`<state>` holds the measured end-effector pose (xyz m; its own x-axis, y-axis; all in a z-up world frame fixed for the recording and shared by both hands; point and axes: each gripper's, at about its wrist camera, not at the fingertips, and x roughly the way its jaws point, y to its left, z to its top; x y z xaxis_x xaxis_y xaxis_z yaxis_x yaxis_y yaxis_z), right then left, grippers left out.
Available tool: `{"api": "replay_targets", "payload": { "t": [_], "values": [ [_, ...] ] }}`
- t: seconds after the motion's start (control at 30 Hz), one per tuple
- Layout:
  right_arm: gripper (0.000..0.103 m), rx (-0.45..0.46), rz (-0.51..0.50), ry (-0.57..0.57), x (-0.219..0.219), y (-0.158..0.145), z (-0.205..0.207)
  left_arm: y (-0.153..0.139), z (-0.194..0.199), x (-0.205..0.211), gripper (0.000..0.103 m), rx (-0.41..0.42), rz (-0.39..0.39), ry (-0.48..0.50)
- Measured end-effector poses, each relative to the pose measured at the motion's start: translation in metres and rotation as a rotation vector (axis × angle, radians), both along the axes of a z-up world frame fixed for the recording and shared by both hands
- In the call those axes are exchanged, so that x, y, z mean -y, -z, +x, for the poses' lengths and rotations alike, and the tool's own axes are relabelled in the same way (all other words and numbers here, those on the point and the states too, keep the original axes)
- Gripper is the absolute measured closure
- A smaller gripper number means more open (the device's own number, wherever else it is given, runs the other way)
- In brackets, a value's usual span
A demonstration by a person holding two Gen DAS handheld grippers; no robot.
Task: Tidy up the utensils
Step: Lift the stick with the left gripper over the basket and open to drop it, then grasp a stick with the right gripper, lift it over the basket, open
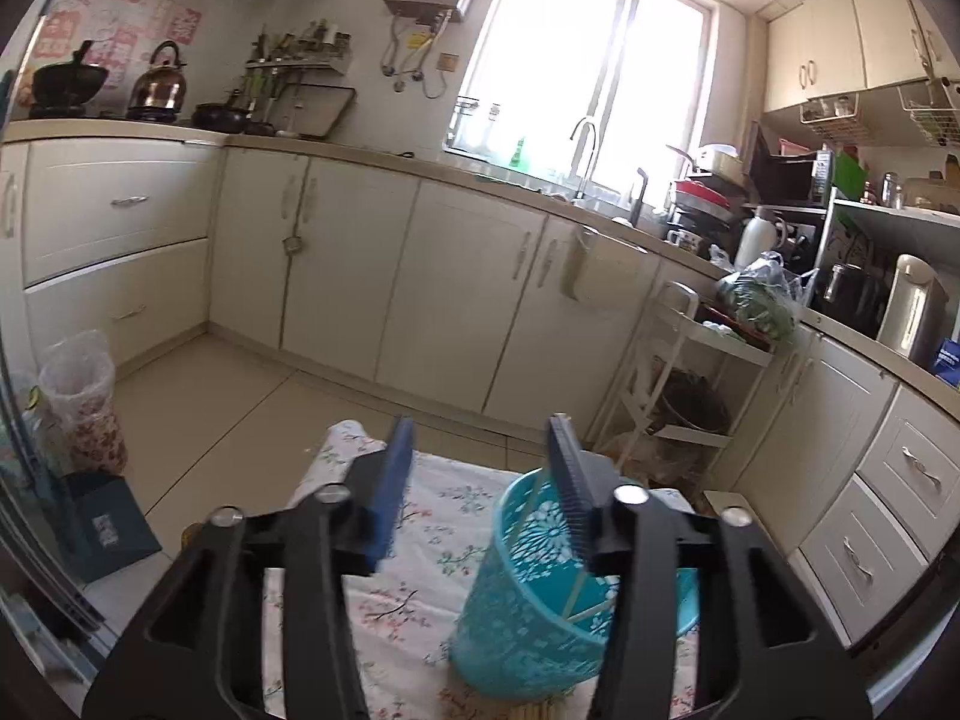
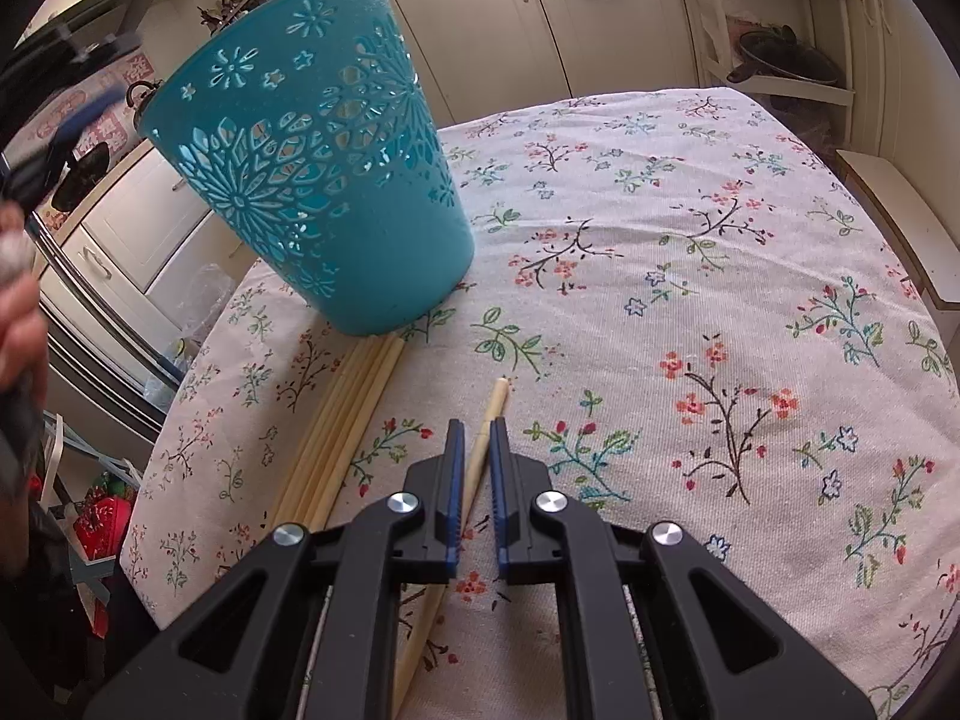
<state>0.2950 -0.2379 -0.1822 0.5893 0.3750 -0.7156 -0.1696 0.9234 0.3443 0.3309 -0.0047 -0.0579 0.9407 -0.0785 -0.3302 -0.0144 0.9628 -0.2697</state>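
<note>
The left gripper has its two blue-padded fingers wide apart above a table covered by a flowered cloth. A turquoise perforated basket stands on the cloth below the right finger, and thin pale chopsticks lean inside it. Behind are cream kitchen cabinets, a bright window, a kettle on the stove, and a white shelf rack.

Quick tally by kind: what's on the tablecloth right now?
Teal basket: 1
Single chopstick between the right gripper fingers: 1
Chopstick bundle, too tightly packed to count sticks: 1
Total: 3
</note>
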Motion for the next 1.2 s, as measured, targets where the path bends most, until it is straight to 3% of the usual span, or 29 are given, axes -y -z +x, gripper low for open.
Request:
{"api": "replay_targets", "payload": {
  "t": [0.17, 0.3, 0.47, 0.57, 0.63, 0.67, 0.8, 0.97, 1.03, 1.2],
  "values": [
    [0.095, 0.014, -0.092, -0.009, -0.013, -0.004, -0.001, 0.058, -0.02, -0.023, 0.034, -0.143, 0.012, -0.03],
    [0.095, 0.031, -0.209, -0.138, -0.033, -0.007, 0.003, 0.102, -0.021, -0.031, 0.034, -0.267, -0.032, -0.016],
    [0.094, -0.051, -0.247, -0.192, -0.033, -0.01, 0.012, 0.125, -0.022, -0.032, 0.03, -0.307, -0.035, -0.001],
    [0.094, -0.029, -0.335, -0.192, -0.046, -0.011, 0.007, 0.134, -0.018, -0.03, 0.028, -0.329, -0.04, 0.003],
    [0.094, -0.012, -0.341, -0.179, -0.047, -0.01, 0.004, 0.136, -0.015, -0.03, 0.027, -0.346, -0.056, 0.01],
    [0.096, -0.012, -0.309, -0.168, -0.044, -0.01, 0.003, 0.137, -0.015, -0.031, 0.024, -0.344, -0.061, 0.008],
    [0.097, -0.031, -0.023, -0.143, -0.011, -0.023, -0.006, 0.14, -0.013, -0.034, 0.02, -0.358, -0.08, 0.001],
    [0.097, 0.085, 0.263, -0.158, 0.011, -0.077, -0.02, 0.141, -0.012, -0.029, 0.019, -0.366, -0.069, 0.006],
    [0.097, 0.168, 0.345, -0.166, 0.013, -0.109, -0.022, 0.141, -0.012, -0.03, 0.018, -0.365, -0.068, 0.007],
    [0.098, 0.346, 0.423, -0.176, 0.002, -0.181, -0.004, 0.142, -0.012, -0.03, 0.018, -0.367, -0.081, 0.005]
  ]
}}
